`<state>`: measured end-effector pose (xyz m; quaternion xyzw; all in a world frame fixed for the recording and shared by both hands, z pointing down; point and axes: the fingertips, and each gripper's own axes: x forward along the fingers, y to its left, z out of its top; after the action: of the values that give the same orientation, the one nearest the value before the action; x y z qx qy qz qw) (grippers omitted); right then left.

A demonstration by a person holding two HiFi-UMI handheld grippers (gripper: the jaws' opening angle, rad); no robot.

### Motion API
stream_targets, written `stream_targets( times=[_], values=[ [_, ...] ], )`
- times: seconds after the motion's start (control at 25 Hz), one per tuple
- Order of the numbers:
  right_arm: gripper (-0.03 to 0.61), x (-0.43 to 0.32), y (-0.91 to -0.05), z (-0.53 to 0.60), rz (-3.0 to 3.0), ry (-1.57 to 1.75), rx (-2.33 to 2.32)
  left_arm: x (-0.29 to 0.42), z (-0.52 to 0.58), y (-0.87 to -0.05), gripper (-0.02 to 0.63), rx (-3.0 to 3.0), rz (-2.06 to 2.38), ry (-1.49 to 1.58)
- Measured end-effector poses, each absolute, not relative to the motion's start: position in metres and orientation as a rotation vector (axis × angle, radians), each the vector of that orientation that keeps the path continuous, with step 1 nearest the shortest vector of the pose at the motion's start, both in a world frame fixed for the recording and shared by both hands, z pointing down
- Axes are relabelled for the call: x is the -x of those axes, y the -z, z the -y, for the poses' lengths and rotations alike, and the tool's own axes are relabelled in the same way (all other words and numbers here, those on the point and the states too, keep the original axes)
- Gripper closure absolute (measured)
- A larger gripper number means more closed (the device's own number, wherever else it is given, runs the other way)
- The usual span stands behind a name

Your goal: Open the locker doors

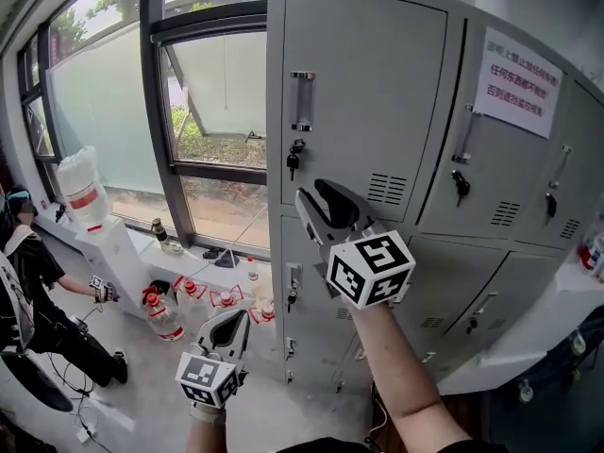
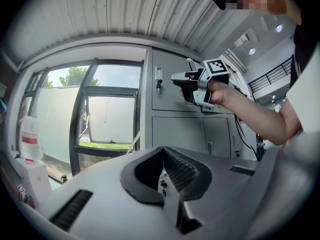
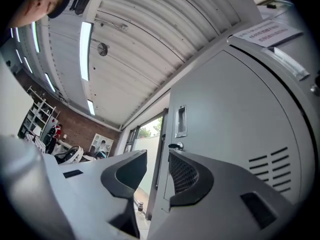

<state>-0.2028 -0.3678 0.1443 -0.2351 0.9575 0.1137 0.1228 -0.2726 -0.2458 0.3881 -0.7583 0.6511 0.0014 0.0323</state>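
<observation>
A bank of grey lockers [image 1: 396, 159] stands ahead with its doors closed. The top left door [image 1: 368, 83] has a recessed handle [image 1: 302, 100] and a lock with a key in it [image 1: 295, 157]. My right gripper [image 1: 314, 194] is raised in front of that door's lower left corner, just below the lock, and its jaws stand open with nothing between the pads. In the right gripper view the gripper [image 3: 157, 156] frames the locker's left edge, with the handle [image 3: 181, 120] and lock [image 3: 175, 146] above. My left gripper [image 1: 238, 317] hangs low, shut and empty [image 2: 163, 151].
A tall window [image 1: 217, 111] adjoins the lockers on the left, with bottles [image 1: 170, 319] along the floor below it. A water jug [image 1: 80, 192] sits on a white stand. A person [image 1: 28, 281] is at the far left. A paper notice [image 1: 517, 83] is stuck on a right-hand door.
</observation>
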Motion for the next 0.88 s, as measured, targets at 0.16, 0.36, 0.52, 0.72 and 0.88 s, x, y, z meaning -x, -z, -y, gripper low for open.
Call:
stream_targets(
  times=[0.16, 0.36, 0.52, 0.72, 0.88],
  values=[
    [0.370, 0.221, -0.108, 0.374, -2.782, -0.376, 0.676, 0.279, 0.246, -0.377, 0.595, 2.310, -2.006, -0.003],
    [0.324, 0.238, -0.070, 0.380, -2.760, -0.448, 0.707, 0.287, 0.241, -0.368, 0.595, 2.278, -2.014, -0.008],
    [0.296, 0.253, -0.058, 0.393, -2.789, -0.473, 0.763, 0.290, 0.236, -0.369, 0.595, 2.266, -2.033, -0.012],
    [0.295, 0.265, -0.057, 0.414, -2.817, -0.448, 0.828, 0.289, 0.232, -0.377, 0.595, 2.285, -2.035, 0.007],
    [0.296, 0.276, -0.058, 0.423, -2.839, -0.453, 0.872, 0.292, 0.227, -0.382, 0.595, 2.291, -2.047, -0.002]
  ],
)
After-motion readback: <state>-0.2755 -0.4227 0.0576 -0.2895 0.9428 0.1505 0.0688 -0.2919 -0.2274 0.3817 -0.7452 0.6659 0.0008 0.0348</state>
